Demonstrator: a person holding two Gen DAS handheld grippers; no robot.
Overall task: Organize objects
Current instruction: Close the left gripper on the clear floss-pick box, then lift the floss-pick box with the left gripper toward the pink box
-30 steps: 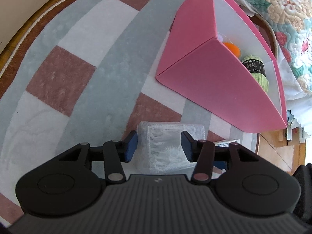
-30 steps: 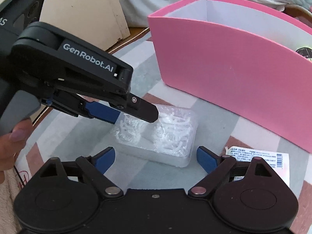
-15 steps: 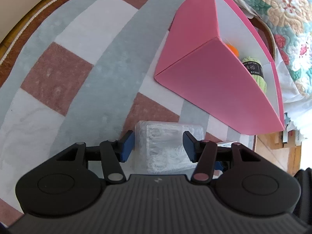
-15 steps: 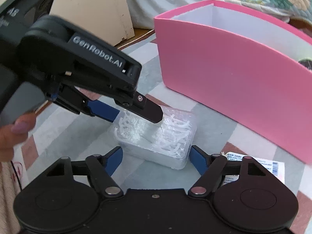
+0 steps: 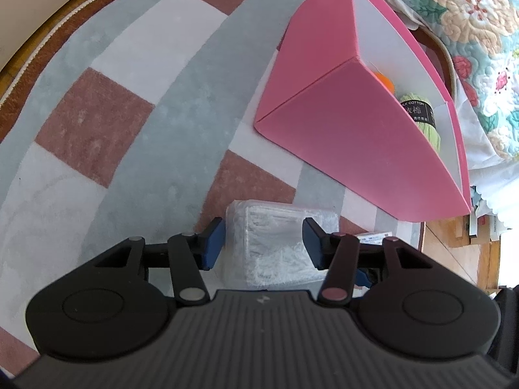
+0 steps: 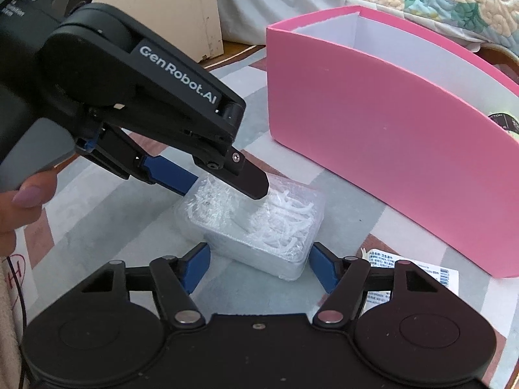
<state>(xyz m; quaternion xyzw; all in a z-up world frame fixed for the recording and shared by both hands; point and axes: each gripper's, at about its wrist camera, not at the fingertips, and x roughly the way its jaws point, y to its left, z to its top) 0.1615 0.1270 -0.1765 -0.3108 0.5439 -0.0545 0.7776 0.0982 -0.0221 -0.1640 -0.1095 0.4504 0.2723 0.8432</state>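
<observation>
A clear plastic box of white floss picks (image 5: 279,249) (image 6: 259,227) lies on the rug in front of the pink box (image 5: 340,136) (image 6: 389,149). My left gripper (image 5: 262,240) (image 6: 223,189) comes down from the left. One blue pad is against the clear box's left end and the other finger is pressed on its top, so it grips that end. My right gripper (image 6: 259,262) straddles the box's near end. Its jaws are closing, with a sliver of gap still at each blue pad.
The pink box holds a green yarn ball (image 5: 421,120) and an orange one (image 5: 386,81). A flat printed packet (image 6: 415,278) lies on the checked rug (image 5: 129,129) right of the clear box. A quilted bedspread (image 5: 470,16) hangs behind, and a cream cabinet (image 6: 162,6) stands at the far left.
The right gripper has moved in toward the clear box and its jaws have narrowed around it. The box has turned slightly. The left gripper has stayed in place.
</observation>
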